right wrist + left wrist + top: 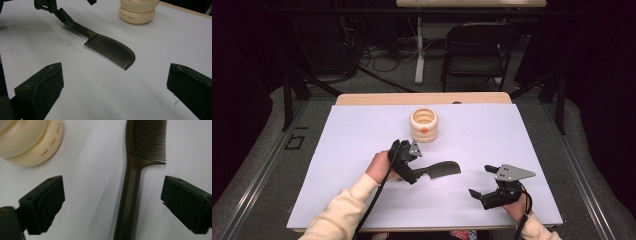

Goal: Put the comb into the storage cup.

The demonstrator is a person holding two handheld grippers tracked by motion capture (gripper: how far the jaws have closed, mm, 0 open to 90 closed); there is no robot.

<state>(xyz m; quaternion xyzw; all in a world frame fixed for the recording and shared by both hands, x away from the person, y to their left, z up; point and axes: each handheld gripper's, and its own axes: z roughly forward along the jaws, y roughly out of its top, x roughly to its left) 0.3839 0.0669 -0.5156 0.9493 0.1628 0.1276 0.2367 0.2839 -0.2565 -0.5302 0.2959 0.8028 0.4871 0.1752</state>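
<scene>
Fingers of the right gripper [480,182] stand wide apart with nothing between them, hovering low over the near right part of the desk [342,165]; in the right gripper view both black pads [47,82] frame bare white surface. The person's right hand [517,210] holds this gripper at the near edge.

Farther in, near the middle of the desk, lies the dark comb [439,170], flat on the white sheet, its toothed end pointing to the right and its handle running left toward the left gripper [404,162]. In the left gripper view the fingers [47,202] are spread wide, one on each side of the comb's handle [128,202], and neither pad touches it; the handle sits closer to the finger on the right of that view. The right gripper view shows one of these fingers [65,17] low at the handle's end, whether touching the handle I cannot tell. The left hand [379,167] and a cream sleeve [339,210] come in from the near left.

Beyond the comb, toward the far middle of the desk and well apart from both grippers, stands a cream ribbed pot [424,125] with an orange dot on its side and small orange lettering low on its wall.
</scene>
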